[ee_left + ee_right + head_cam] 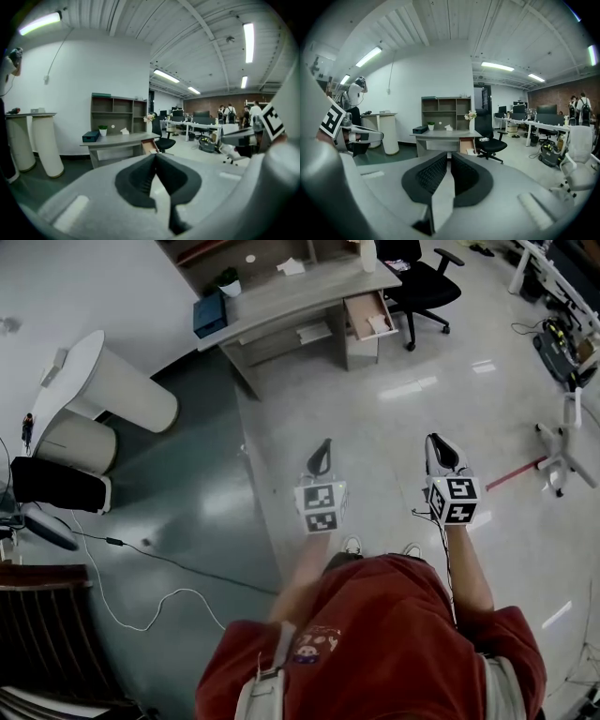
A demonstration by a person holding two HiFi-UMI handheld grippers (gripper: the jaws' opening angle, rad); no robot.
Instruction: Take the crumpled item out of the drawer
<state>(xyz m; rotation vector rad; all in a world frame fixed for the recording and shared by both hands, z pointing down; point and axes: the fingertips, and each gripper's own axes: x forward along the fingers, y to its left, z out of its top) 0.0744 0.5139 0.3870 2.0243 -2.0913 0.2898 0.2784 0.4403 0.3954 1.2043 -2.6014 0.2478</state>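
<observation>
Task barely begun: crumpled item (379, 324) sits in the open drawer (353, 320) of the desk (291, 298), well apart from left gripper (322, 448) and right gripper (441, 448), both closed and empty; approach, grab and lift-out all remain

Here we go: 2 grippers, the left gripper (323, 446) and the right gripper (439, 444). 1 desk (281, 304), 1 open drawer (359, 317), 1 crumpled item (379, 324) inside. By the desk's left edge, 1 blue box (210, 315) and 1 potted plant (229, 281). 1 black office chair (427, 282), 2 white round stands (131, 395).
</observation>
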